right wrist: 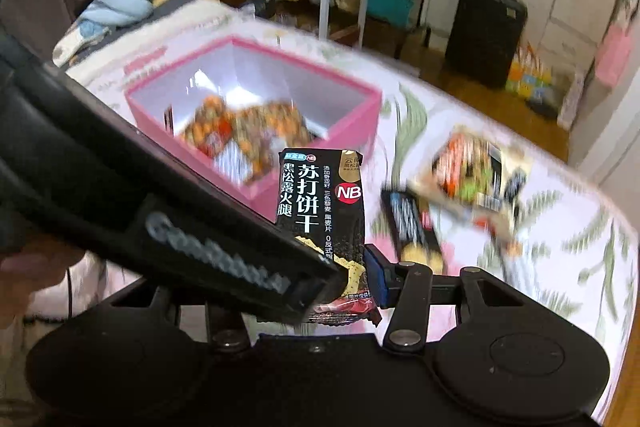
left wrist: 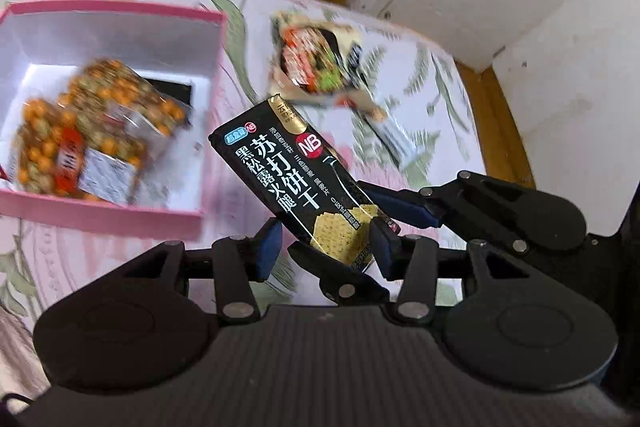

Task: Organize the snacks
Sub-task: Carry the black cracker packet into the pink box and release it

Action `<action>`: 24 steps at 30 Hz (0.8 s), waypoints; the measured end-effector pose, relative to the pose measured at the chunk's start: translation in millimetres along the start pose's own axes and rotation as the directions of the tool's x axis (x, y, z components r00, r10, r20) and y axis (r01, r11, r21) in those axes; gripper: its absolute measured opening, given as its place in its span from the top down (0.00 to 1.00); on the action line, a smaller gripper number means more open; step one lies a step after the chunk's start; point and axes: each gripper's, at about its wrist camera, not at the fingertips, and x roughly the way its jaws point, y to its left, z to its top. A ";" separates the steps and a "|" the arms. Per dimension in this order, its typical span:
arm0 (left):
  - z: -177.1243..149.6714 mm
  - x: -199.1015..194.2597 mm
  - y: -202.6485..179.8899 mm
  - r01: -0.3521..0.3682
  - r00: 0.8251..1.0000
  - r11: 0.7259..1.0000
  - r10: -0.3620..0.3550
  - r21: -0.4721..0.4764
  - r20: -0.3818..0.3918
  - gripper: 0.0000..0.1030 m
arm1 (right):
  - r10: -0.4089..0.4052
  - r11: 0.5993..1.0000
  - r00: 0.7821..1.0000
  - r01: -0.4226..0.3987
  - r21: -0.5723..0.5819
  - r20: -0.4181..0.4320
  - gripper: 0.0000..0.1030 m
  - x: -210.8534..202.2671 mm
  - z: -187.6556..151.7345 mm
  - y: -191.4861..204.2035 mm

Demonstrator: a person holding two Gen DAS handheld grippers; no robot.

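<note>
Left wrist view showed the left gripper, jaws apart and opening around a glossy black soda-cracker packet, while the right gripper clamped that packet's lower end. Beyond lay a pink cardboard box holding orange-speckled snack bags, and a crinkled colourful packet on the floral bed.

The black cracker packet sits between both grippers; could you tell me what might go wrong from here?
1. The right gripper pinches the black cracker packet only at its lower end, so the tilted packet could swing or slip out short of the pink box.
2. The left gripper has its open fingers crowded around that same end, so the two grippers could knock together.
</note>
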 end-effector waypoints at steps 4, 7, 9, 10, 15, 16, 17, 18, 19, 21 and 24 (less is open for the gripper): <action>16.0 -18.3 32.1 -0.029 0.998 0.998 0.032 -0.054 0.056 0.56 | 0.051 0.998 0.998 -0.049 -0.028 0.048 0.48 16.5 27.4 8.5; 29.9 -25.9 58.7 -0.063 0.994 0.993 0.071 -0.097 0.087 0.56 | 0.069 0.993 0.994 -0.060 -0.101 0.082 0.48 39.7 49.4 20.3; 39.3 -26.0 79.1 -0.077 0.990 0.988 0.091 -0.132 0.106 0.55 | 0.085 0.987 0.992 -0.072 -0.143 0.092 0.48 52.1 61.4 27.4; 42.6 -23.9 90.2 -0.071 0.989 0.984 0.091 -0.166 0.116 0.55 | 0.097 0.981 0.991 -0.080 -0.175 0.089 0.48 59.6 67.3 30.7; 55.4 2.2 139.3 -0.039 0.988 0.945 0.086 -0.326 0.131 0.55 | 0.147 0.944 0.989 -0.135 -0.301 0.015 0.48 104.8 92.6 31.9; 56.5 7.0 143.0 -0.058 0.987 0.942 0.104 -0.331 0.123 0.55 | 0.162 0.935 0.987 -0.153 -0.321 0.000 0.48 114.9 94.9 31.6; 58.3 12.4 146.5 -0.080 0.986 0.939 0.124 -0.335 0.114 0.55 | 0.175 0.926 0.985 -0.168 -0.338 -0.012 0.48 121.2 97.8 33.2; 58.8 17.4 149.4 -0.096 0.983 0.936 0.142 -0.339 0.112 0.54 | 0.184 0.918 0.983 -0.180 -0.352 -0.022 0.48 128.3 99.8 34.2; 59.6 21.9 151.9 -0.110 0.981 0.932 0.157 -0.344 0.112 0.53 | 0.190 0.916 0.981 -0.189 -0.354 -0.033 0.47 137.1 102.0 34.3; 61.9 28.9 158.7 -0.135 0.976 0.927 0.186 -0.349 0.116 0.51 | 0.208 0.919 0.977 -0.213 -0.332 -0.050 0.45 146.7 106.8 37.0; 60.0 35.4 162.7 -0.160 0.967 0.926 0.217 -0.341 0.134 0.46 | 0.205 0.930 0.977 -0.214 -0.298 -0.063 0.41 154.7 105.1 38.3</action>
